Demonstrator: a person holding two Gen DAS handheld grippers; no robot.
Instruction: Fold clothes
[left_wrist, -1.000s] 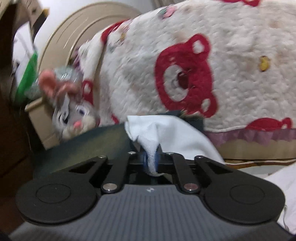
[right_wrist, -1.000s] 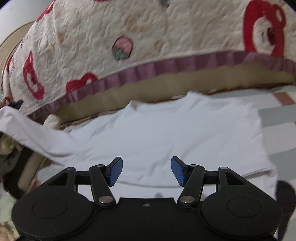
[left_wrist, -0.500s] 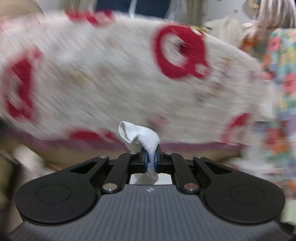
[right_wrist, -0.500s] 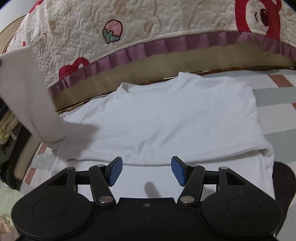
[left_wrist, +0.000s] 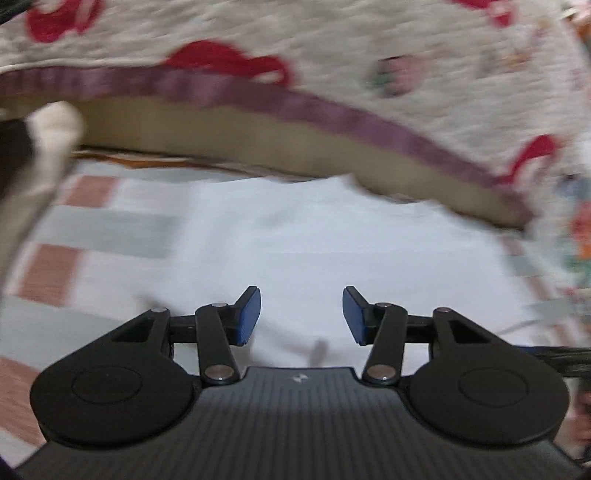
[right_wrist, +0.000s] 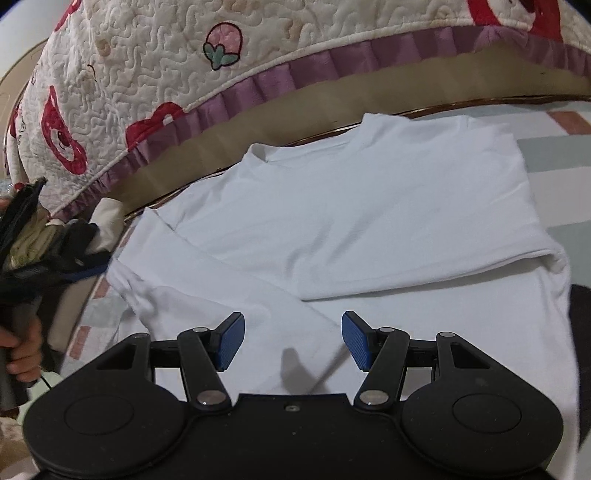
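Checked floor mat (right_wrist: 554, 147) runs along the foot of a bed with a quilted bear-print cover (right_wrist: 147, 74), and the white shirt (right_wrist: 388, 206) lies spread on that mat, collar toward the bed. A second ago the left hand-held gripper (left_wrist: 301, 315) pinched a bunch of white cloth and carried it over; its jaws have just been opening and nothing is between them now. The left sleeve (right_wrist: 221, 291) lies folded across the shirt's body. The right hand-held gripper (right_wrist: 293, 339) hangs wide and empty above the lower hem. With both sleeves apparently folded in, folding the body likely comes next.
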